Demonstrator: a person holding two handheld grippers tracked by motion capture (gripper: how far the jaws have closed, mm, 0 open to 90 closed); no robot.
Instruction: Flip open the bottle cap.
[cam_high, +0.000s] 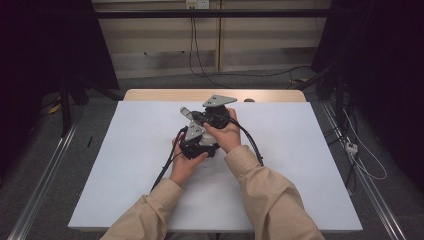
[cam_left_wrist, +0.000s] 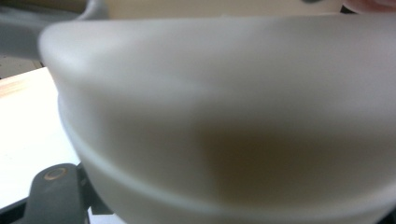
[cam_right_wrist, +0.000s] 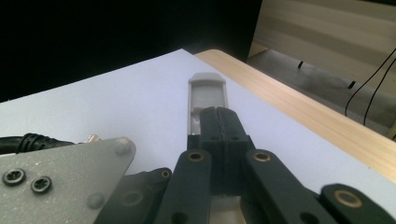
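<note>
Both hands hold their grippers close together over the middle of the white table top (cam_high: 300, 165). My right gripper (cam_right_wrist: 222, 123) is shut on a flat pale grey plastic piece (cam_right_wrist: 205, 88) that sticks out past its fingertips. From above, that piece (cam_high: 185, 112) points to the far left ahead of the right gripper (cam_high: 193, 116). My left gripper (cam_high: 200, 144) sits just below it in the left hand. A blurred, rounded whitish object (cam_left_wrist: 233, 116) lies right against the left camera. It hides the left fingertips, and one black finger (cam_left_wrist: 53, 198) shows at the lower left.
The left gripper's grey plate (cam_right_wrist: 60, 182) lies close beside the right jaws. A wooden strip (cam_high: 150, 94) runs along the table's far edge. Cables trail over the floor behind and to the right. Black curtains hang on both sides.
</note>
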